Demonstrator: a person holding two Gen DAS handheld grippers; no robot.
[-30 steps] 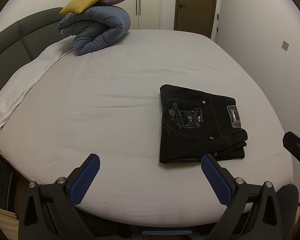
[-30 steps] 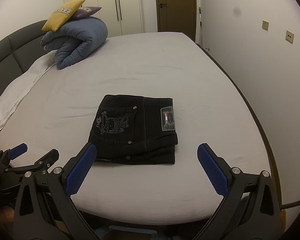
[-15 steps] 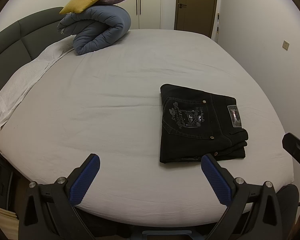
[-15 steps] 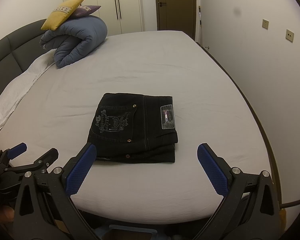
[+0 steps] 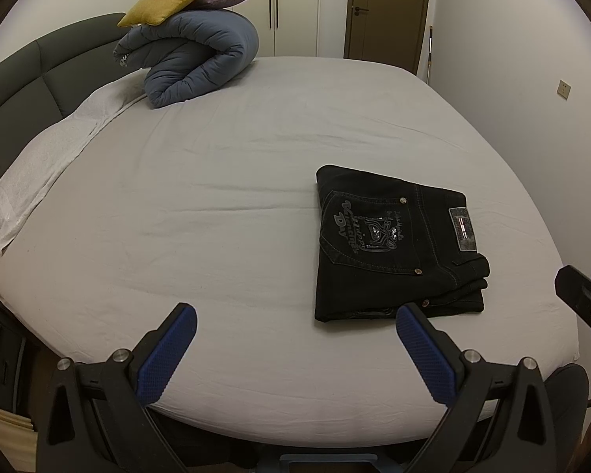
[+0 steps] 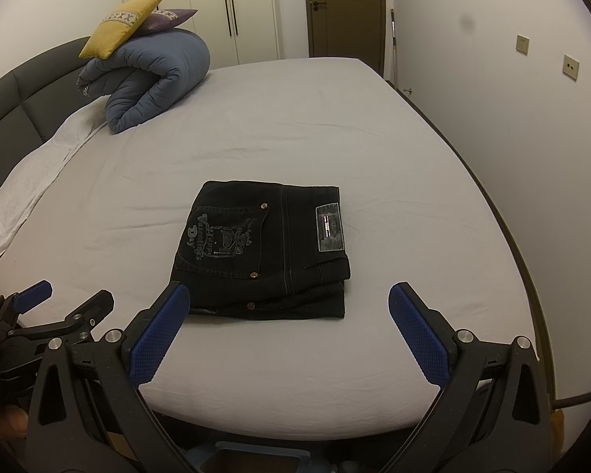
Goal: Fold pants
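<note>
On pants [image 6: 262, 252]: "Happy Valentine's Day".

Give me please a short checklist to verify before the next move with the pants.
1. Black pants folded into a compact stack: ok.
2. Pants lying fully on the bed, away from the edge: ok.
3. Left gripper open, holding nothing: ok.
4. Right gripper open, holding nothing: ok.
5. Layers aligned at the waistband side: not ok, lower layers stick out slightly.
6. Underside of the stack smooth: cannot tell.
</note>
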